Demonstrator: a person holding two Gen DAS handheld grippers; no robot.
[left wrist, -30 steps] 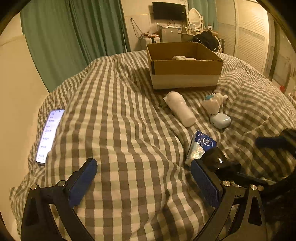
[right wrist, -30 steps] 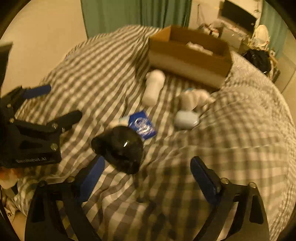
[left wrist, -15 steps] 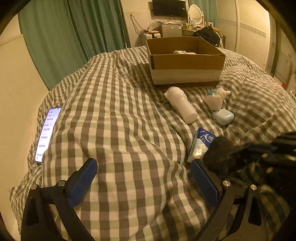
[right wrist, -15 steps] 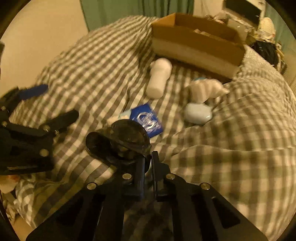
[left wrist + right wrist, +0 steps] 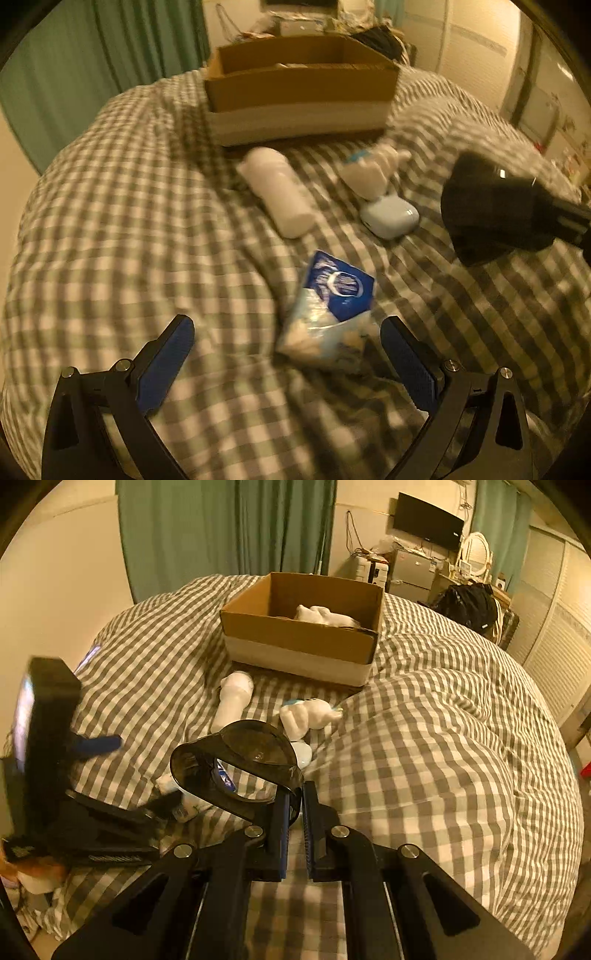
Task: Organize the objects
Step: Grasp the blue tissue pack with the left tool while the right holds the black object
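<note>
Right wrist view shows my right gripper (image 5: 293,812) clamped tight on the rim of a dark, glossy cup-like piece (image 5: 236,768), held clear of the checked duvet (image 5: 443,775) on the near side of the cardboard box (image 5: 299,642). I judge this as the carrying step of the tidying: the piece is in hand and next has to travel up over the near wall of the box and be let go inside, where a white soft thing (image 5: 325,614) already lies. My left gripper (image 5: 286,360) hangs with its jaws spread wide and empty, the blue tissue packet (image 5: 328,314) lying between them but untouched; closing on it looks like that hand's next job. Still in front of the box lie a white bottle (image 5: 280,192), a white plush toy (image 5: 369,173) and a pale earbud case (image 5: 389,216).
</note>
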